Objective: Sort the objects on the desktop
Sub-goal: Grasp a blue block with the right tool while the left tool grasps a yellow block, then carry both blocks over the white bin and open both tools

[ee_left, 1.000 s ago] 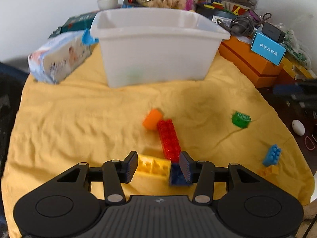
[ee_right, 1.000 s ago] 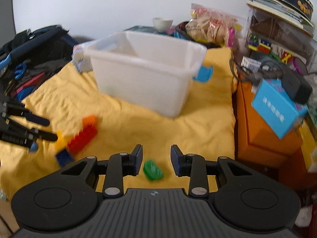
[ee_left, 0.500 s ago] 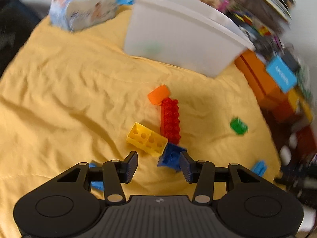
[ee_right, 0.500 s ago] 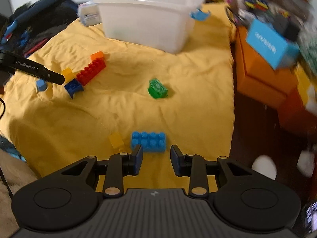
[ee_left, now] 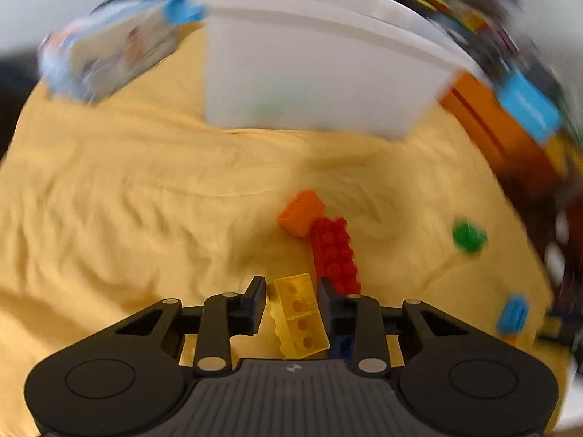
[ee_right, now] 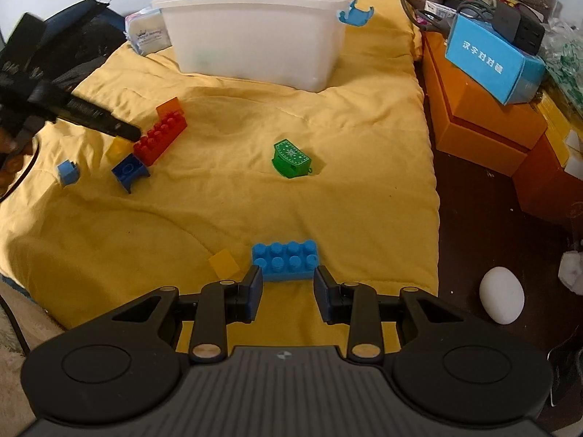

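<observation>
Left jaws now closing around yellow brick [ee_left: 297,318].

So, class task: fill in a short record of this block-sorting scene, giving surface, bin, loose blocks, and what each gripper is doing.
surface: yellow cloth
bin: white tub at the far side of the cloth
loose blocks: red, orange, dark blue, green, small blue
left gripper: jaws closing around the yellow block, which lies tilted between them
right gripper: open, blue block just ahead of its fingertips, not yet gripped
</observation>
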Available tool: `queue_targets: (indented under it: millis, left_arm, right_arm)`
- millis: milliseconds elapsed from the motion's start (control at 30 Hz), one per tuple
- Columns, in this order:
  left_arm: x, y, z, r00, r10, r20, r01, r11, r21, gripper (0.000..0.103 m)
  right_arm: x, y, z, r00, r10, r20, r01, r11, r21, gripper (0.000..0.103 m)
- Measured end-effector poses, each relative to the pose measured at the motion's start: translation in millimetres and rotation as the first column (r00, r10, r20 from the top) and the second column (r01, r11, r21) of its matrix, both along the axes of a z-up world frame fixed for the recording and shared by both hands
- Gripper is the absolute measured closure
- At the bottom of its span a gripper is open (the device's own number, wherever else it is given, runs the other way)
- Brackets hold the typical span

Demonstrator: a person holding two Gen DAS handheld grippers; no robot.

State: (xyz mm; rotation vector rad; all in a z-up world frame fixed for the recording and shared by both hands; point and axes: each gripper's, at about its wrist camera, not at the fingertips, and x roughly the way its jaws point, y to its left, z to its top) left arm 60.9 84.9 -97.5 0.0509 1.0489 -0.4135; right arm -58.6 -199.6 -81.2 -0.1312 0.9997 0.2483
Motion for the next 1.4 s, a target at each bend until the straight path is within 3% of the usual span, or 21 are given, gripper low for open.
queue_targets:
  millis: [167,267,467,567,667,767,833,867,900,1000,1100,1233,1333,1400]
  left_arm:
    - [-8,-4,-4,0.988,-0.157,-0.003,0.157,0.983,0.097,0.067]
    - [-13,-9,-7,0.987,-0.163,-0.002,0.162,0.979,0.125,0.064]
    - [-28,-7,-15,0.989,-0.146,-0.005,0.146,0.984,0.106,0.065]
    - [-26,-4,-15,0.99,-0.143,-0.011,0.144,0.986,0.089,0.065]
    - [-24,-3,-15,0.991,-0.134,-0.013,0.134,0.988,0.079,0.065]
    - [-25,-4,-15,0.992,-0.128,-0.008,0.128,0.989,0.078,0.065]
    - [-24,-4,-15,0.993,-0.119,-0.008,0.119,0.99,0.073,0.068]
    - [-23,-3,-15,0.993,-0.114,-0.008,0.114,0.991,0.073,0.072]
    - [-23,-2,-15,0.994,-0.111,-0.007,0.111,0.991,0.072,0.075]
    - [-23,2,-15,0.994,-0.108,-0.012,0.108,0.992,0.061,0.075]
    - [-24,1,-15,0.994,-0.106,-0.005,0.106,0.992,0.062,0.075]
    - [-19,4,4,0.994,-0.107,0.023,0.107,0.994,0.03,0.076]
    - [-9,2,32,0.988,-0.115,0.098,0.113,0.993,0.029,0.076]
    - [3,4,53,0.985,-0.096,0.143,0.1,0.995,-0.019,0.076]
  right_arm:
    - [6,1,-7,0.999,-0.037,-0.025,0.038,0.999,0.012,0.068]
    - [12,3,-11,0.997,-0.052,-0.053,0.054,0.998,0.04,0.068]
    - [26,6,-24,0.991,-0.075,-0.11,0.082,0.995,0.059,0.068]
    - [40,12,-29,0.995,-0.057,-0.081,0.063,0.995,0.072,0.066]
    - [55,22,-31,1.0,-0.006,-0.031,0.009,0.997,0.078,0.056]
    - [68,34,-34,0.999,0.029,-0.014,-0.028,0.997,0.067,0.056]
    - [75,41,-34,0.999,0.05,-0.012,-0.049,0.997,0.061,0.059]
    - [77,45,-34,0.998,0.067,-0.01,-0.066,0.997,0.034,0.071]
    - [78,49,-34,0.997,0.082,-0.01,-0.082,0.997,-0.002,0.074]
    - [71,53,-38,0.992,0.126,-0.003,-0.126,0.988,-0.095,0.073]
    - [67,46,-41,0.994,0.113,-0.005,-0.113,0.992,-0.062,0.074]
    - [73,45,-30,0.993,0.121,-0.006,-0.121,0.992,-0.036,0.076]
    - [79,45,-5,0.989,0.138,0.06,-0.136,0.99,-0.04,0.076]
    - [88,43,16,0.982,0.144,0.118,-0.14,0.989,-0.041,0.076]
